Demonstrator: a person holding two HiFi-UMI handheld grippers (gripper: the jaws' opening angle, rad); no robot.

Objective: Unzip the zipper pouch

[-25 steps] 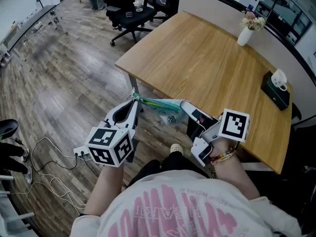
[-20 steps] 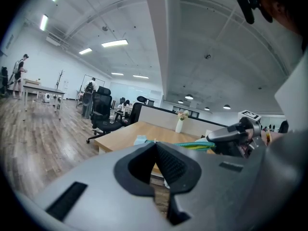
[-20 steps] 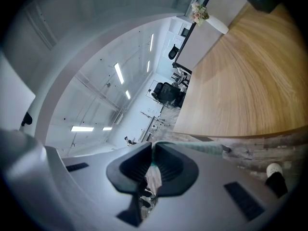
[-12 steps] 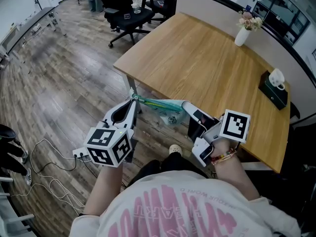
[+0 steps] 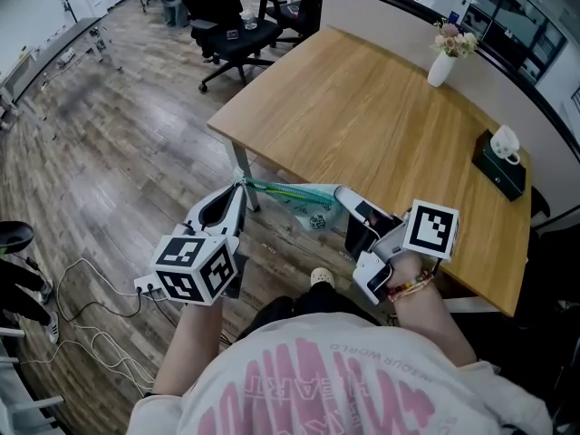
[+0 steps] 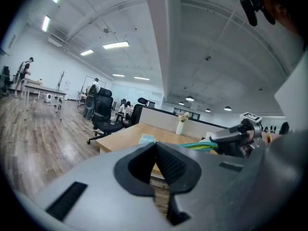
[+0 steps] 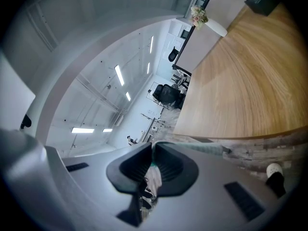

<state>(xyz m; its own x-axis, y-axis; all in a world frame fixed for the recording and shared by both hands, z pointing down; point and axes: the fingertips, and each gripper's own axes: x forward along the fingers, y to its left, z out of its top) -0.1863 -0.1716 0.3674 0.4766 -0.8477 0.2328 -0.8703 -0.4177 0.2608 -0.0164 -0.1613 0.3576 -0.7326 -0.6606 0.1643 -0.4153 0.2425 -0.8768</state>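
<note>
A clear, teal-tinted zipper pouch [image 5: 306,207] with a green zipper [image 5: 276,187] hangs stretched between my two grippers, in the air just off the near edge of the wooden table [image 5: 362,107]. My left gripper [image 5: 242,185] is shut on the pouch's left end, where the zipper line starts. My right gripper [image 5: 341,191] is shut on its right end. In the left gripper view the jaws [image 6: 155,144] are pressed together and the green zipper strip [image 6: 199,145] runs off to the right gripper [image 6: 231,137]. In the right gripper view pouch fabric [image 7: 154,177] sits pinched between the pads. Whether the left pads hold the pull itself is hidden.
On the table stand a white vase with flowers [image 5: 442,62] at the far side and a black tissue box [image 5: 498,166] at the right. Office chairs [image 5: 227,34] stand beyond the table's left corner. Cables [image 5: 91,306] lie on the wood floor at the left.
</note>
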